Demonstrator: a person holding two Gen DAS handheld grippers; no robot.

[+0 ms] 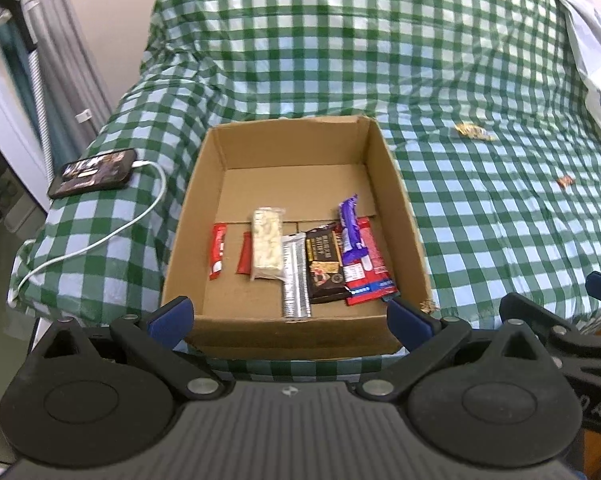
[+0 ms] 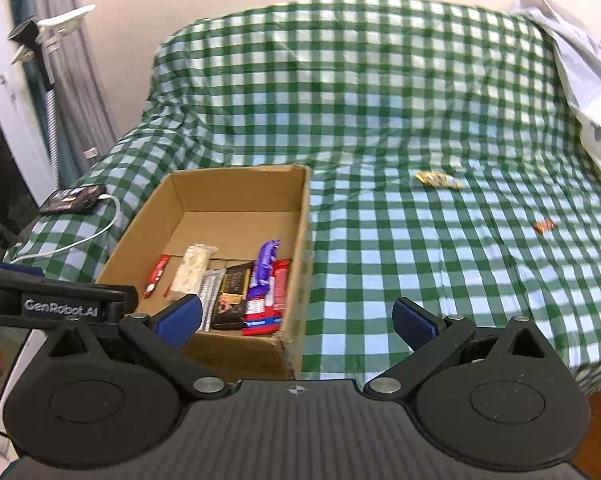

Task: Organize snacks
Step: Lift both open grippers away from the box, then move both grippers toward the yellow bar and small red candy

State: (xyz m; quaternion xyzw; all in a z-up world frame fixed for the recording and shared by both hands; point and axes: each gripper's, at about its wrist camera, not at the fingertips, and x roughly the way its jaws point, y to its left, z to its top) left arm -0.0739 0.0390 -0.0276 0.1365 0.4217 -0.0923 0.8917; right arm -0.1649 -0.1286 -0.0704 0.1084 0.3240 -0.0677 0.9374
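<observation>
Both the left gripper (image 1: 290,314) and right gripper (image 2: 296,318) hover spread wide and empty beside the cardboard box (image 1: 404,216), a gold-wrapped snack (image 2: 437,179) lying well right of it.

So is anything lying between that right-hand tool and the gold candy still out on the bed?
Nothing visible. From the right tool, only bare checkered cloth stretches to the gold candy. The cardboard box sits off to the left, out of that path.
</observation>
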